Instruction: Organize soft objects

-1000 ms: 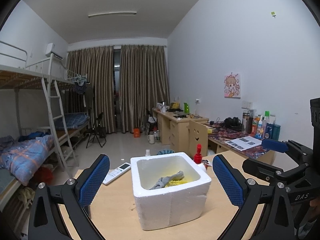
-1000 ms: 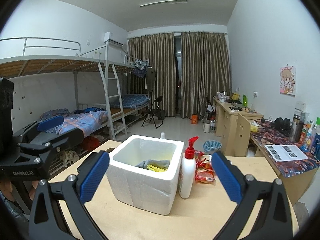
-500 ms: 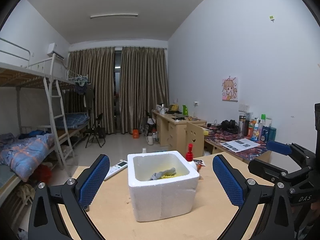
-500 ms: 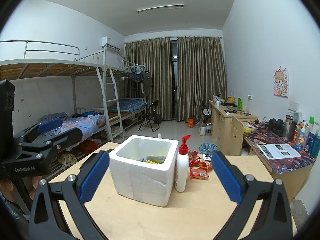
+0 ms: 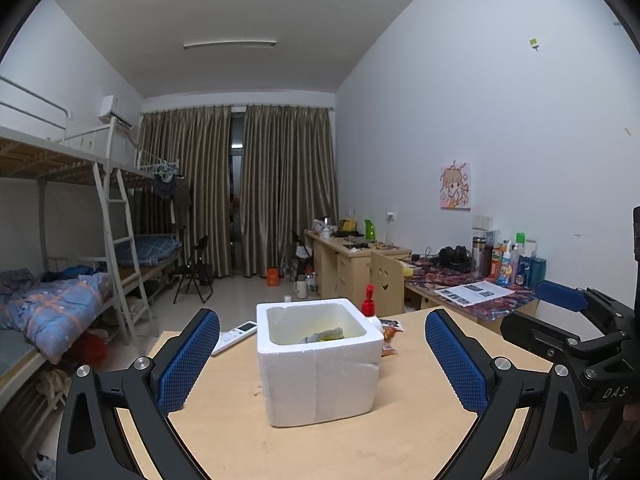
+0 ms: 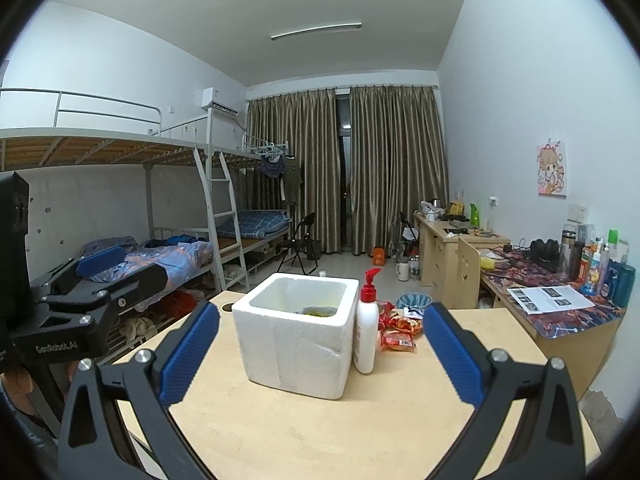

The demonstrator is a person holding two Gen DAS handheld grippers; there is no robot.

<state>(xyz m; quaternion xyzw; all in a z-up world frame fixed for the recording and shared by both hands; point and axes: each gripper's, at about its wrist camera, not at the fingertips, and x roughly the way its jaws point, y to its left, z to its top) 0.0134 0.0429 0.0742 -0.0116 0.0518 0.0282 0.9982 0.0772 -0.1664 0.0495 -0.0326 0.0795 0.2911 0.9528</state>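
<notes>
A white foam box (image 5: 318, 364) is seated mid-table (image 5: 420, 432), with grey and yellow soft items (image 5: 326, 334) contained inside. The left gripper (image 5: 322, 364) is held wide apart and empty near the table's near edge. A remote control (image 5: 234, 331) is placed at the far left edge.

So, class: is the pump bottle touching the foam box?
Cannot tell. In the right wrist view the pump bottle stands tight beside the foam box, with no plain gap or contact.

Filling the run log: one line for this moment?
left gripper: open | right gripper: open | foam box: holds soft items | neither touching
</notes>
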